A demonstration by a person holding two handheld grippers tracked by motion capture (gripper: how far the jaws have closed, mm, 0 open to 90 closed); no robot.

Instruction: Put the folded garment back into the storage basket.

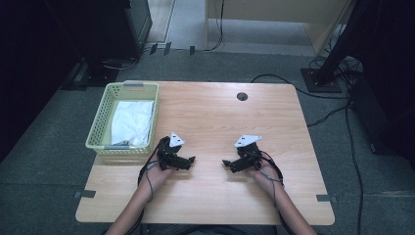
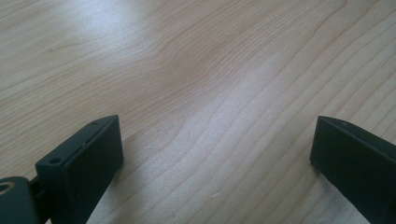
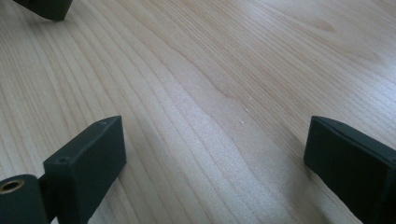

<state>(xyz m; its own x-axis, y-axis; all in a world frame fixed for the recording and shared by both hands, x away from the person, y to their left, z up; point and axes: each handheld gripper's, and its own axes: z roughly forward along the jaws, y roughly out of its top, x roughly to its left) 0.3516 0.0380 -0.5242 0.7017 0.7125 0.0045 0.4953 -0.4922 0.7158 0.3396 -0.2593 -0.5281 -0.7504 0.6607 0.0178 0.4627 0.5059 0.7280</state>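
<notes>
White cloth [image 1: 131, 122]: folded, lying inside the green basket [image 1: 99, 117] at the table's [image 1: 220, 112] far-left edge. Left gripper [image 1: 192, 159]: nearer, jaws spread, empty, basket just behind it. Right gripper [image 1: 225, 162]: jaws wide, empty, well apart from the basket.

left gripper [image 1: 192, 160]: black, grey three-cornered plate, black cable | right gripper [image 1: 226, 163]: same | forearms bare

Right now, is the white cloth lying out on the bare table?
No, the white cloth lies inside the yellow-green basket at the table's left edge.
</notes>
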